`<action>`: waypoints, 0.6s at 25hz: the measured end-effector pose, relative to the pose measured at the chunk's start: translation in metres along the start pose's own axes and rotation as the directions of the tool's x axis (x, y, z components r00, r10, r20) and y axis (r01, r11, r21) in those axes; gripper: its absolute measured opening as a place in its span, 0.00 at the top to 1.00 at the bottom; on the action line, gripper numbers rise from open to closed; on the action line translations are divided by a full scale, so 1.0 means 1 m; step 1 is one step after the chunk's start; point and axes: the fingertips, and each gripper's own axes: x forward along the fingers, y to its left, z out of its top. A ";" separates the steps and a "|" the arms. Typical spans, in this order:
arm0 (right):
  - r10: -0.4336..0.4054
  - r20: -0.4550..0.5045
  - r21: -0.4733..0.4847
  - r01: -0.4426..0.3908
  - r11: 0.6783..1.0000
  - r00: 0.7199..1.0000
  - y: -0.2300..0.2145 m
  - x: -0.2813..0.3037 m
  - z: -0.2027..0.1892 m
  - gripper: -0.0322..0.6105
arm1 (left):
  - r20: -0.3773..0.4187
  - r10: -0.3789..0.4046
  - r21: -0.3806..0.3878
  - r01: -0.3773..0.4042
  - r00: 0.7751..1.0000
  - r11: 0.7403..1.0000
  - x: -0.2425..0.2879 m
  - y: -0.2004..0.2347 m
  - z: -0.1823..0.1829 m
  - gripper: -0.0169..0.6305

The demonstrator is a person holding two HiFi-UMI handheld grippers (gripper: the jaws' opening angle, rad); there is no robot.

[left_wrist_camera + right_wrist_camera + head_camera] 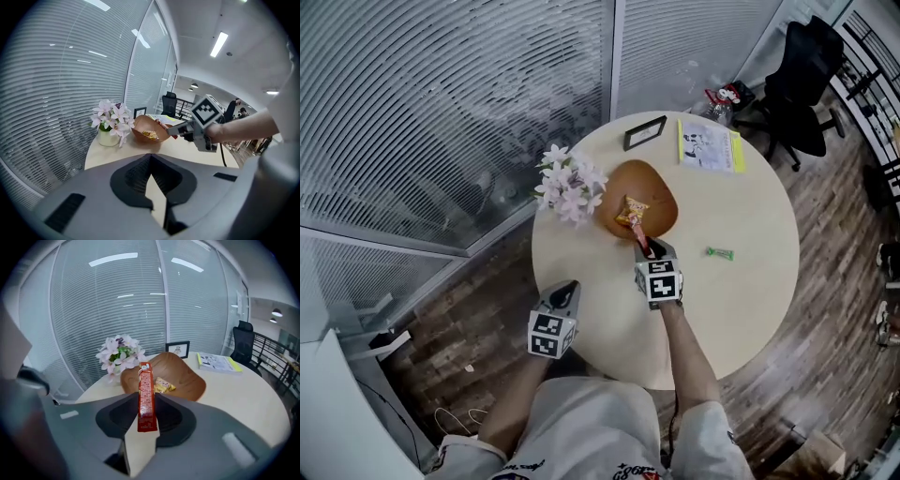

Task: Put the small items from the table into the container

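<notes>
A brown wooden bowl [664,192] [187,376] [140,127] sits on the round beige table [750,300], with a yellow snack packet [632,210] [164,385] inside. My right gripper [644,246] [146,404] is shut on a long red snack stick [146,394] [641,235], held just at the bowl's near rim and pointing toward it. A small green wrapped candy [719,252] lies on the table to the right. My left gripper [565,292] [151,174] hangs at the table's near-left edge, shut with nothing in it.
A white pot of pink flowers [570,185] [119,355] stands left of the bowl. A small picture frame [644,132] and a booklet [709,144] lie at the far side. A black office chair [802,75] stands beyond the table.
</notes>
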 end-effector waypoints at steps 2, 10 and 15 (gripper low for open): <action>-0.027 -0.011 0.039 0.027 0.999 1.000 -0.012 0.018 0.019 0.79 | -0.010 0.004 0.001 -0.004 1.000 1.000 -0.001 0.003 -0.003 0.97; -0.104 -0.106 0.070 0.111 0.991 0.989 -0.033 0.068 0.028 0.79 | -0.039 0.033 0.001 -0.033 0.999 0.999 -0.009 0.020 -0.022 0.97; -0.081 -0.098 0.070 0.089 0.994 0.992 -0.025 0.078 0.029 0.71 | -0.007 0.066 -0.012 -0.066 0.998 0.998 -0.011 0.034 -0.010 0.97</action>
